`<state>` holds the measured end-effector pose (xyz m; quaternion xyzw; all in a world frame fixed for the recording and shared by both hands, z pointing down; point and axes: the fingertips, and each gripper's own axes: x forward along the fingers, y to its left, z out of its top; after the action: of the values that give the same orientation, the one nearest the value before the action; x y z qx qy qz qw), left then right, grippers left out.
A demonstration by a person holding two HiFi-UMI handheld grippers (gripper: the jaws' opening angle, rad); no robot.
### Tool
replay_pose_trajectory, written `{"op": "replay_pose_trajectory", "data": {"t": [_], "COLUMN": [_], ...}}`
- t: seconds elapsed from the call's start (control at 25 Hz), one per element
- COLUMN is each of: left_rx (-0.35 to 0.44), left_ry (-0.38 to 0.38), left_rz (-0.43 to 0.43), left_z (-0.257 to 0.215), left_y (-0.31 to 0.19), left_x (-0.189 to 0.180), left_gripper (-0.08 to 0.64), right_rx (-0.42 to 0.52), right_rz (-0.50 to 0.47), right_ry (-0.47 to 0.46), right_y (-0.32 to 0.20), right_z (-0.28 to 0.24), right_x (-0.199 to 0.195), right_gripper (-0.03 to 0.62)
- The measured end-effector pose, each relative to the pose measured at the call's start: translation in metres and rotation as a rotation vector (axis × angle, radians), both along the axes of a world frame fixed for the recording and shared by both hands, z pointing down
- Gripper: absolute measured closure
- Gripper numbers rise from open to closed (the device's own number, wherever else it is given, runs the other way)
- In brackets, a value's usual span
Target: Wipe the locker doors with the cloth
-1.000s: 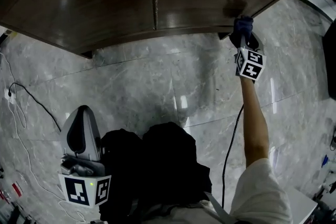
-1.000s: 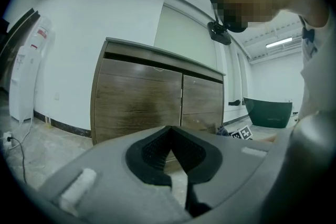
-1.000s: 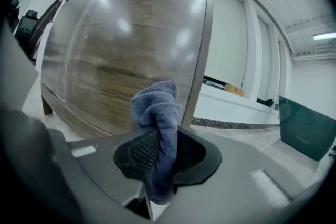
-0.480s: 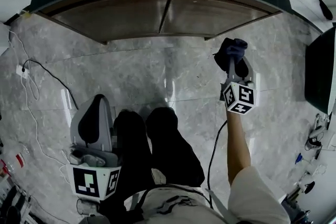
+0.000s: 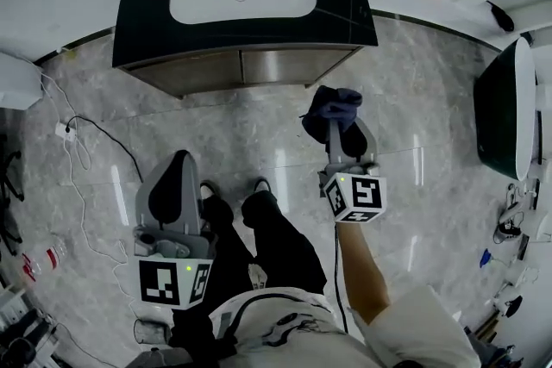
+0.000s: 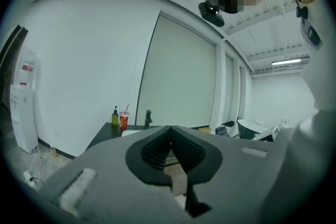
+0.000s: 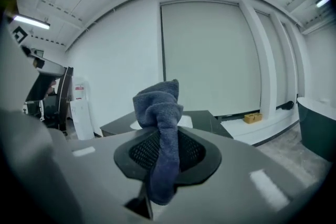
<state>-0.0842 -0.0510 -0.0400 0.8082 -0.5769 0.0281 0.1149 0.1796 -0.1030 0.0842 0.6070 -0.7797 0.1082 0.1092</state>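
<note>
Cloth point(image 7: 160, 113) sits bunched between the jaws of my right gripper point(image 7: 167, 150), which are clamped on one narrow fold while the rest flops above the tips. It hangs over the floor point(image 5: 259, 134), well apart from the locker doors point(image 5: 241, 67) under the sink counter point(image 5: 147, 13). I judge the pinch thin. A hard drag across the wood could pull the fold free, or let bare jaw tips scrape a door. My left gripper point(image 6: 169, 152) is closed on nothing, low at my side. A cable point(image 5: 95, 138) trails on the floor to my left, and a careless step toward the doors could snag it.
</note>
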Motion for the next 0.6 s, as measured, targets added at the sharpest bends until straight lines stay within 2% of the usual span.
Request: {"op": "replay_pose_trajectory", "data": {"t": [0.12,0.32,0.48,0.6], "left_rx": [0.024,0.051,0.082,0.078], "left_ry": [-0.009,-0.012,0.000,0.012], "left_rz": [-0.008,-0.002,0.030,0.045], "left_z": [-0.043,-0.089,-0.114,-0.123], "left_y": [0.010,0.035,0.070,0.109], "left_x": [0.011,0.015,0.016,0.011], "left_gripper": [0.560,0.560,0.560,0.560], "right_rx": [0.008,0.043,0.063,0.097], "right_rz": [-0.036,-0.045,-0.054,-0.068], "right_ry": [-0.008,-0.055,-0.107,-0.088], "right_y": [0.021,0.058,0.098,0.141], "right_z": [-0.054,-0.120,-0.161,-0.187], "right_x": [-0.010,-0.024,-0.043,-0.060], "right_gripper": [0.518,0.519,0.520,0.520]}}
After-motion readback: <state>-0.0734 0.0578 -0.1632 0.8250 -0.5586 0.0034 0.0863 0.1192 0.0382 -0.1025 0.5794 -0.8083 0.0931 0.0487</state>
